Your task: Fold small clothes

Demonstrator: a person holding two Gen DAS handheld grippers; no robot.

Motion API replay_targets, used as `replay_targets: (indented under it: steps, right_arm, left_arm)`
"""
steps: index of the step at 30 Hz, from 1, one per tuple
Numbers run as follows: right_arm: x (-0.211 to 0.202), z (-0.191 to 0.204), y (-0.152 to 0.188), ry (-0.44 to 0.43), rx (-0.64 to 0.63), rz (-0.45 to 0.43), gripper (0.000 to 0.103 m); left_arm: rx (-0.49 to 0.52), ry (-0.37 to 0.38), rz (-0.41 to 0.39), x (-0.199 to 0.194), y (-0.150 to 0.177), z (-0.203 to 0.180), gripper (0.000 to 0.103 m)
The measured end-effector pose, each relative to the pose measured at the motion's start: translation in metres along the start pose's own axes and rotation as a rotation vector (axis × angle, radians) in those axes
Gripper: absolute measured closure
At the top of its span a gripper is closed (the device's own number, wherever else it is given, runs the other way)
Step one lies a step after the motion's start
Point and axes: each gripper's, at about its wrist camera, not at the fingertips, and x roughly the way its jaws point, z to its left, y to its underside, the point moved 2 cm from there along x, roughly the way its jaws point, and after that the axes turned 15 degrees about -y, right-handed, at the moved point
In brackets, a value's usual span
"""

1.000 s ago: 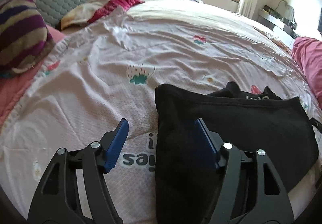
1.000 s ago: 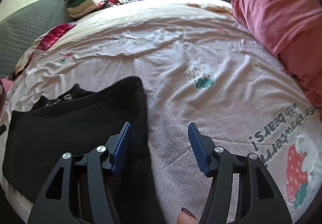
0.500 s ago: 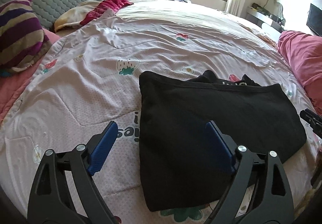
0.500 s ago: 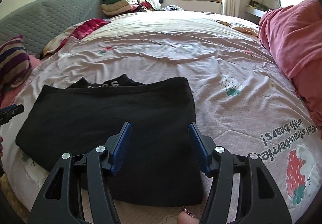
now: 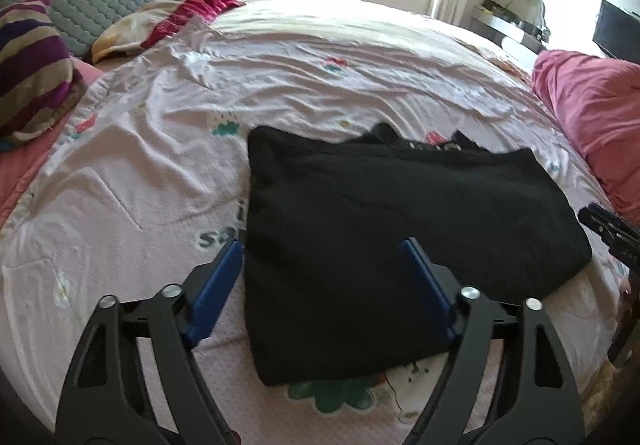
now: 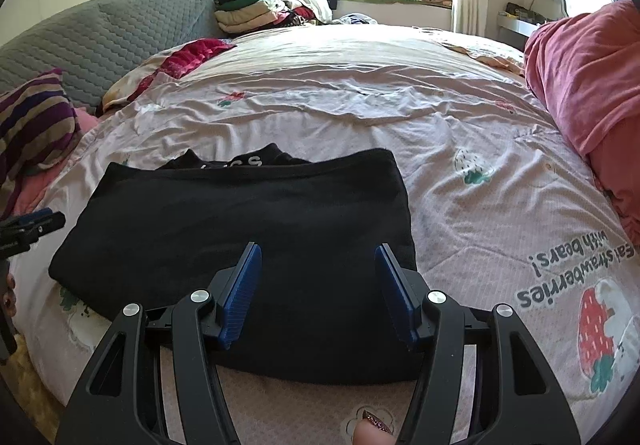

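A black garment [image 5: 380,205] lies folded into a rectangle on the bed, and a band with white letters [image 6: 240,162] peeks out at its far edge. My left gripper [image 5: 322,245] hovers over the garment's near left corner. Its jaws are closing, with nothing pressed between the blue pads [image 5: 216,289]. My right gripper [image 6: 318,247] hangs open above the garment [image 6: 240,213] near its right end, its fingers empty. Each gripper's tip shows at the edge of the other's view, the right [image 5: 608,229] and the left [image 6: 32,225].
A pink bedspread [image 5: 160,165] with strawberry prints covers the bed. A striped pillow [image 5: 32,65] lies at the left, a rumpled pink blanket [image 6: 580,85] at the right. Behind are a grey quilted headboard [image 6: 100,37], a red cloth [image 6: 192,53] and a stack of folded clothes [image 6: 248,9].
Both grippers drew back from the garment toward the bed's near edge, so the whole folded piece now shows. The left jaws spread wider, then narrowed a little.
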Motion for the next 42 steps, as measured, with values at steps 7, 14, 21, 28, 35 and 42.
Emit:
replay_targets:
  steps: [7, 14, 21, 28, 35, 42]
  right_arm:
    - [-0.003, 0.003, 0.011, -0.001, 0.003, 0.005, 0.046]
    - [0.004, 0.003, 0.021, 0.013, -0.006, 0.047, 0.046]
    - [0.016, -0.023, 0.045, 0.068, 0.075, 0.152, 0.046]
    - [0.016, -0.015, 0.046, 0.095, 0.039, 0.148, 0.045]
    - [0.008, -0.009, 0.036, 0.044, 0.049, 0.103, 0.032]
    - [0.002, 0.003, 0.029, 0.030, 0.013, 0.069, 0.022]
  left_arm:
    - [0.047, 0.024, 0.006, -0.003, 0.010, -0.017, 0.043]
    - [0.080, 0.014, 0.085, 0.014, 0.026, -0.024, 0.045]
    - [0.105, -0.024, 0.096, 0.021, 0.044, -0.026, 0.044]
    - [0.079, -0.002, 0.097, 0.021, 0.043, -0.022, 0.044]
    - [0.058, 0.015, 0.091, 0.012, 0.038, -0.020, 0.044]
    - [0.047, 0.021, 0.081, 0.007, 0.036, -0.017, 0.040]
